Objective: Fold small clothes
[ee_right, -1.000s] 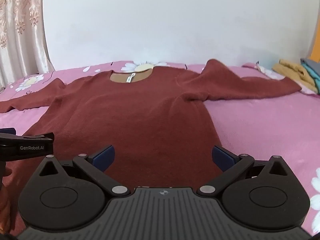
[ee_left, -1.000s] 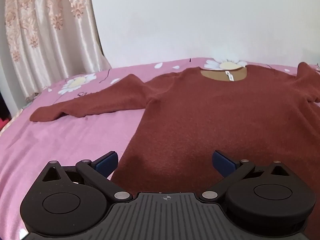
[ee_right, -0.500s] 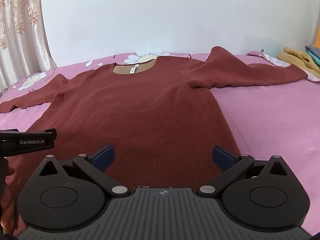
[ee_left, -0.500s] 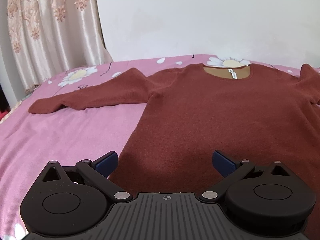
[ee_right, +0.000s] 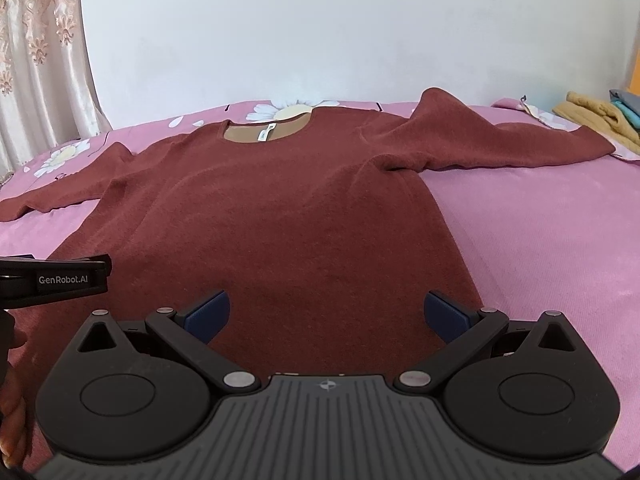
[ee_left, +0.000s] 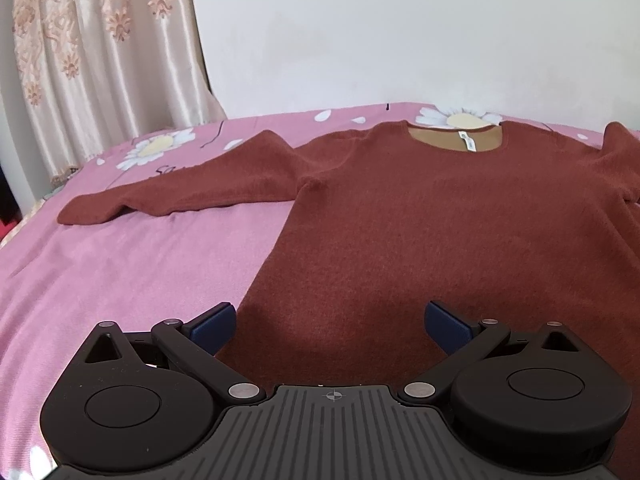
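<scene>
Both tongs hung with their blue pads spread wide and nothing between them. From its own camera the left gripper (ee_left: 331, 322) hovered low over the near left part of the sweater (ee_left: 440, 232), its left pad above the garment's side edge where knit met the pink bedsheet (ee_left: 120, 264). The right gripper (ee_right: 326, 312) hovered over the near right part of the body, its right pad close to the opposite side edge. Whether either pad touched the cloth could not be told.

Beyond them the rust-brown sweater lay flat and face up on the bed, neckline and label (ee_right: 265, 133) away from the person, both sleeves stretched out sideways. The left sleeve (ee_left: 180, 196) ran toward the curtain (ee_left: 100, 64); the right sleeve (ee_right: 500, 148) ended near a pile of folded clothes (ee_right: 600, 116) at the bed's far right.

The knit looked thick, soft and limp, probably light, with a fuzzy surface that should grip well between the pads. It would likely sag and drag once lifted, so a single pinch might bunch it. Sensible holds seemed to be a cuff or shoulder seam for bringing a sleeve across the body, or the two hem corners for a lengthwise fold.
</scene>
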A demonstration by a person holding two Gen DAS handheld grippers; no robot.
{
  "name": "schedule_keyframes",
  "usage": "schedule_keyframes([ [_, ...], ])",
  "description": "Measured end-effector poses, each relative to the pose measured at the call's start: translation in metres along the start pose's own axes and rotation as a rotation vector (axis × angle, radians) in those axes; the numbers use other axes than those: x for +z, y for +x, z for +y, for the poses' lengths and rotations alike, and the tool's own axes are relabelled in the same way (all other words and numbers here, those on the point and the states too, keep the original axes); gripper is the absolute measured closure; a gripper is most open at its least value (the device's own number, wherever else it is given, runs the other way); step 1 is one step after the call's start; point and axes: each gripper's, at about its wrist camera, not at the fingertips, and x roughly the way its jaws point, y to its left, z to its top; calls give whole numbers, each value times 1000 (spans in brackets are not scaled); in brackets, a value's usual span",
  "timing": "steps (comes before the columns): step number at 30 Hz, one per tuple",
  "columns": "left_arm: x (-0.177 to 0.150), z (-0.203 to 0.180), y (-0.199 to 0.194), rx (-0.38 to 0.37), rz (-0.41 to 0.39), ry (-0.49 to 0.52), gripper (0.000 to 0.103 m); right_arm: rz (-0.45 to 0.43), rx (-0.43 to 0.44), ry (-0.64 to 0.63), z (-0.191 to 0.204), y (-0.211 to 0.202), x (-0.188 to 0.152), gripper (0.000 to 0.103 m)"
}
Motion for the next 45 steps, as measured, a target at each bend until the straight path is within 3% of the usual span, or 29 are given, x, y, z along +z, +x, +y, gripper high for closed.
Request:
schedule_keyframes([
  [45,-2,-1,1,5,12,7,0,14,-14,-23,5,4,-2,0],
])
